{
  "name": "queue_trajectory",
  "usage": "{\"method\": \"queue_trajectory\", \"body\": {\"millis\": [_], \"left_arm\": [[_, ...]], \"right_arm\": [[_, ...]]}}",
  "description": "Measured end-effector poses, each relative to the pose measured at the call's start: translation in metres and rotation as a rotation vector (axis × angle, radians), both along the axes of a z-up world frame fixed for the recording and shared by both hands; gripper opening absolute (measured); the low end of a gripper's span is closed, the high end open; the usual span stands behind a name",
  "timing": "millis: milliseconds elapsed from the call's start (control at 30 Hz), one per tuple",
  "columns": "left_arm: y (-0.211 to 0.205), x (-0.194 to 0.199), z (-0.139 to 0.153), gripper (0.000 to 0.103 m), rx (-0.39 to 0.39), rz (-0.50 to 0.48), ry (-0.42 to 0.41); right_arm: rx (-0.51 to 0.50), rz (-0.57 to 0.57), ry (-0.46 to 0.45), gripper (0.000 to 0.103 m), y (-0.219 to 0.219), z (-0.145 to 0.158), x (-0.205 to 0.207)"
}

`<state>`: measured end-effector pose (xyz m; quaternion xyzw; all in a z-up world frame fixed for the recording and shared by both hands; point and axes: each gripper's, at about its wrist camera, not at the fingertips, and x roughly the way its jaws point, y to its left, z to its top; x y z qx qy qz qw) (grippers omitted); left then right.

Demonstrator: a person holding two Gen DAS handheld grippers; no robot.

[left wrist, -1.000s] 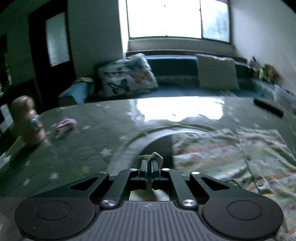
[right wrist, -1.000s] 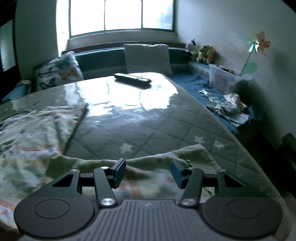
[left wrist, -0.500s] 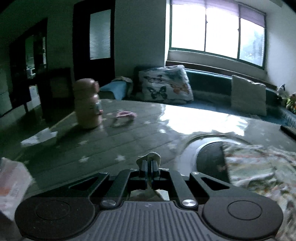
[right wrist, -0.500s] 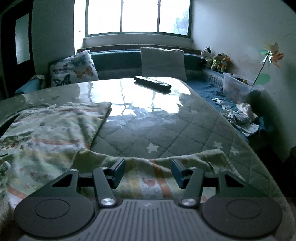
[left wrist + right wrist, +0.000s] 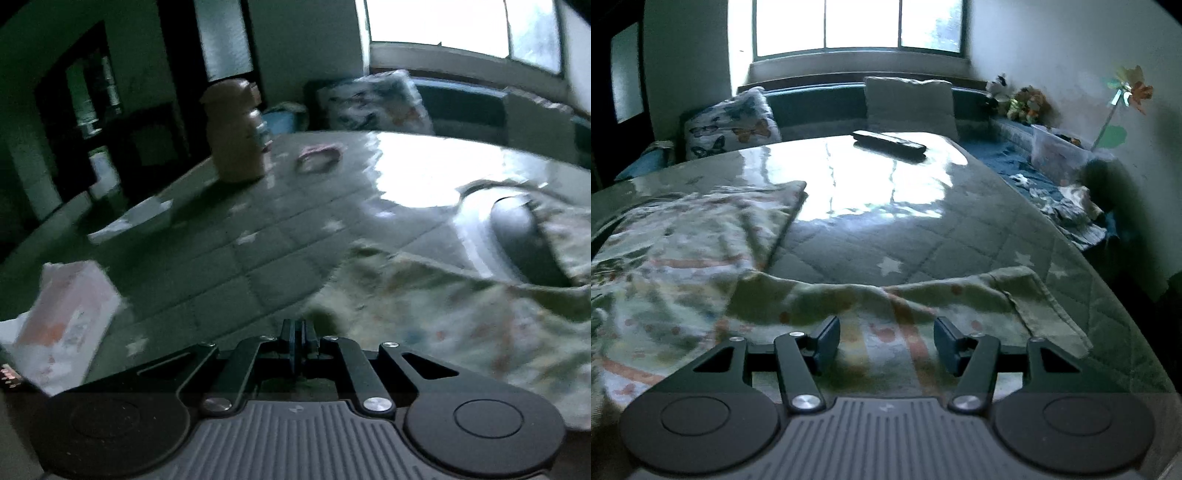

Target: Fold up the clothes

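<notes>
A pale patterned garment lies spread on the quilted table. In the right wrist view the garment [image 5: 683,266] covers the left and near part of the table, with one sleeve stretched to the right. My right gripper [image 5: 886,332] is open and empty just above that sleeve. In the blurred left wrist view the garment [image 5: 443,317] lies to the right. My left gripper [image 5: 298,326] has its jaws pressed together at the garment's edge; whether any cloth is pinched between them does not show.
A pink bottle [image 5: 236,133], a pink ring-shaped item [image 5: 319,157], white paper [image 5: 136,218] and a white and orange packet [image 5: 70,317] sit on the table's left side. A black remote [image 5: 888,142] lies at the far edge. A sofa with cushions [image 5: 729,127] stands behind.
The left gripper swung left and dropped low to the table; the cloth tip that stuck out of its jaws is no longer seen. The right gripper moved slightly and stayed open.
</notes>
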<state>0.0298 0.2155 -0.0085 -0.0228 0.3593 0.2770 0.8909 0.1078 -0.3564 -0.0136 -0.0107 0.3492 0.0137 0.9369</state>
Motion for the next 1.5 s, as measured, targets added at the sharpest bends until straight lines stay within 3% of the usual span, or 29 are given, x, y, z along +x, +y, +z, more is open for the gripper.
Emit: {"method": "queue_trajectory", "body": {"millis": [100,200,333,633,833,1067,1267,1367,1500], "left_arm": [[-0.003,-0.004,0.007,0.005,-0.006,0.001,-0.016],[-0.022,-0.005,0.017,0.006,-0.005,-0.059,-0.047],[-0.058,-0.002,0.026,0.007,-0.040,-0.183,-0.076],[-0.158,0.014,0.015,0.008,-0.085,-0.521,-0.063],[-0.198,0.011,0.002,0.009,-0.030,-0.683,-0.055],[-0.220,0.001,-0.009,0.009,0.054,-0.783,-0.037],[-0.216,0.001,-0.004,0.010,0.016,-0.774,-0.059],[-0.214,0.003,0.000,0.010,-0.001,-0.766,-0.071],[-0.213,0.009,0.005,0.010,-0.035,-0.759,-0.088]], "right_arm": [[0.008,0.058,-0.012,0.059,0.013,0.009,-0.006],[0.023,0.137,-0.014,0.060,0.032,0.016,-0.011],[0.025,0.244,-0.019,0.067,0.062,0.020,-0.018],[0.028,0.413,0.004,0.067,0.115,0.013,-0.027],[0.006,0.455,0.034,0.067,0.128,0.003,-0.034],[0.001,0.511,0.019,0.065,0.136,0.015,-0.053],[0.068,0.640,0.037,0.055,0.160,0.026,-0.065],[0.067,0.693,0.054,0.045,0.175,0.021,-0.068],[0.060,0.694,0.083,0.023,0.186,0.009,-0.065]]}}
